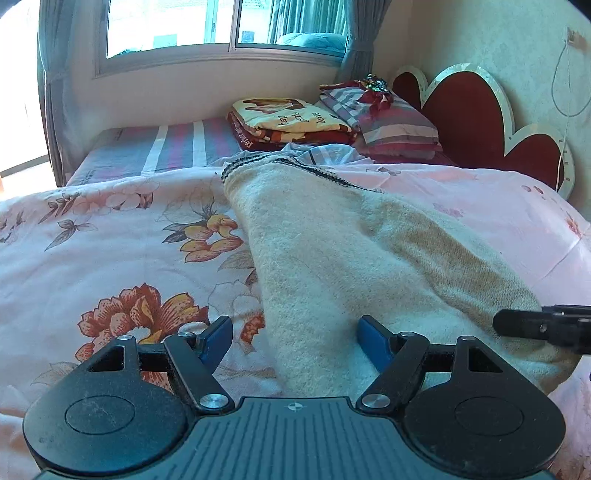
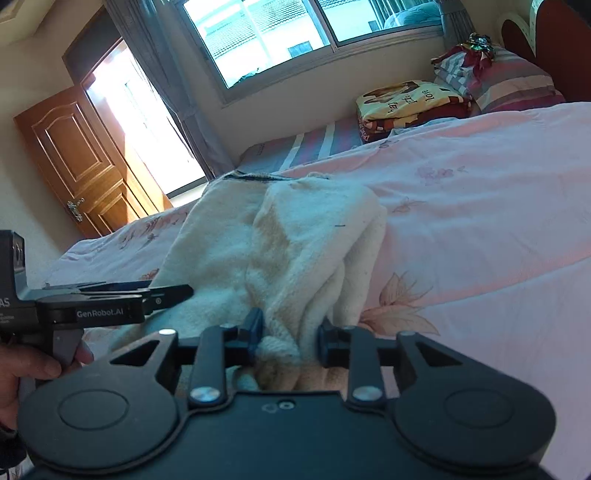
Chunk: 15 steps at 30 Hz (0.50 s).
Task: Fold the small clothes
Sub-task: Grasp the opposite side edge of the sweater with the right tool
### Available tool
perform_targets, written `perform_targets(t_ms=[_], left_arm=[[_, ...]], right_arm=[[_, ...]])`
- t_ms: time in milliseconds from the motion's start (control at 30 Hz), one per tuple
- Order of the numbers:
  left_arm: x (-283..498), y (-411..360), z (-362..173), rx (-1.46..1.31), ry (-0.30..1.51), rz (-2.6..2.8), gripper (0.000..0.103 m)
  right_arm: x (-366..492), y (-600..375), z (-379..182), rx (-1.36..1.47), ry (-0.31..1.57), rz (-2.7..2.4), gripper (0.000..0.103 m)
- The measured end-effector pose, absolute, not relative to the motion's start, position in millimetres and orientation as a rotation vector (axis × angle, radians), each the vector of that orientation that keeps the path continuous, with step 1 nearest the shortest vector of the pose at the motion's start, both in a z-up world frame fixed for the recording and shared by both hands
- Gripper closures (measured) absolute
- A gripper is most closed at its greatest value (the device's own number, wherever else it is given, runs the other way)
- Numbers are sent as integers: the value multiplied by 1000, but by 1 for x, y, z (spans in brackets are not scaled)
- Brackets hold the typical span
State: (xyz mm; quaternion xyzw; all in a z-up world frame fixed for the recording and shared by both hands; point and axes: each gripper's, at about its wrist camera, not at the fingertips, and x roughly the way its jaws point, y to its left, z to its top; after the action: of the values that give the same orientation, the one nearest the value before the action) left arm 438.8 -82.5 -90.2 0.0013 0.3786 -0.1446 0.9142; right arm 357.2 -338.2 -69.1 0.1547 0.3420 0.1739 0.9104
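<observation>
1. One cream knitted garment (image 1: 332, 251) with a dark-striped hem, spread lengthwise on the pink floral quilt (image 1: 110, 240) of the bed.
2. Two grippers at its near end. Left gripper (image 1: 295, 332): jaws wide apart, blue pads either side of the near edge of the cloth, not pressing on it.
3. Right gripper (image 2: 288, 338): jaws drawn in on a bunched fold of the garment, cloth pinched between both pads.
4. One hand (image 2: 22, 373) on the handle of the left gripper, seen at the left edge of the right wrist view.
5. Beyond the garment: one folded yellow-and-red blanket (image 1: 291, 122), one stack of striped pillows (image 1: 391, 125) beside it, one heart-shaped headboard (image 1: 469, 107).
6. One window (image 1: 221, 26), two curtains, one wooden door (image 2: 85, 166).
</observation>
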Motion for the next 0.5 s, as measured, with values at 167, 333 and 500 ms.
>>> perform_targets(t_ms=[167, 333, 500], left_arm=[[445, -83, -90, 31, 795, -323, 28], [446, -76, -95, -14, 811, -339, 28], [446, -70, -101, -49, 812, -338, 23]], right_arm=[[401, -382, -72, 593, 695, 351, 61], [423, -365, -74, 423, 708, 305, 94], [412, -356, -83, 313, 746, 240, 92]])
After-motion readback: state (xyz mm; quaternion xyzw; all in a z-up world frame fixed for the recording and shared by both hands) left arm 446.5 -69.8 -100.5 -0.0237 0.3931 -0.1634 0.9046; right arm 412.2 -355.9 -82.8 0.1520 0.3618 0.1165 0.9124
